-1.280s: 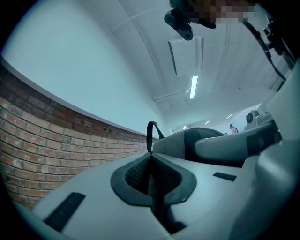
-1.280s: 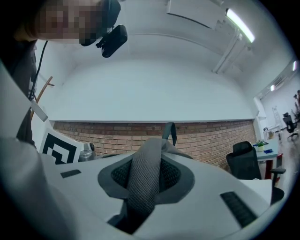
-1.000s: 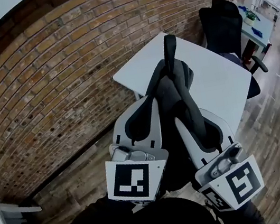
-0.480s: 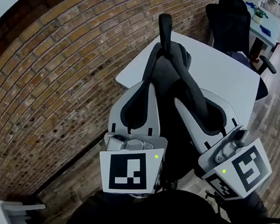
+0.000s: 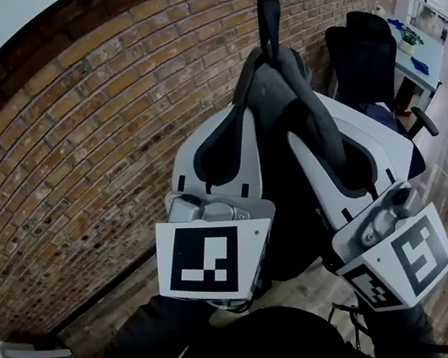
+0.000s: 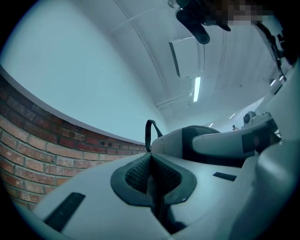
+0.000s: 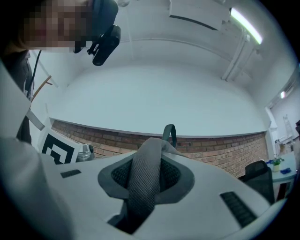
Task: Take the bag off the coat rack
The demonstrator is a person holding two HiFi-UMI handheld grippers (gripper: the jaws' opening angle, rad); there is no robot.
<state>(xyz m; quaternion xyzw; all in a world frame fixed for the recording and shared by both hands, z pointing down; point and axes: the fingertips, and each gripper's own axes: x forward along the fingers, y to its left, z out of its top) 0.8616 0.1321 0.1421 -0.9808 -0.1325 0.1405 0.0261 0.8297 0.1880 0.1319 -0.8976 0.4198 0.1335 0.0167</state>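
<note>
A dark grey bag (image 5: 271, 93) hangs in the air between my two grippers in the head view, its top loop (image 5: 270, 24) standing up in front of the brick wall. My left gripper (image 5: 240, 124) is shut on the bag's left shoulder strap, seen as a thin dark edge (image 6: 151, 187) pinched between the pads. A grey mesh strap (image 7: 143, 183) runs through the shut jaws of my right gripper (image 5: 307, 125). The bag's lower part is hidden behind the grippers. No coat rack hook touches the bag.
A brick wall (image 5: 58, 160) fills the left and back. Behind the bag a white table (image 5: 376, 143) shows in part, with a black office chair (image 5: 364, 46) beside it. A desk with small items (image 5: 419, 45) stands far right. Wooden floor lies below.
Both grippers have risen with the bag. Its top loop stood in front of the white table and now stands high against the brick wall.
</note>
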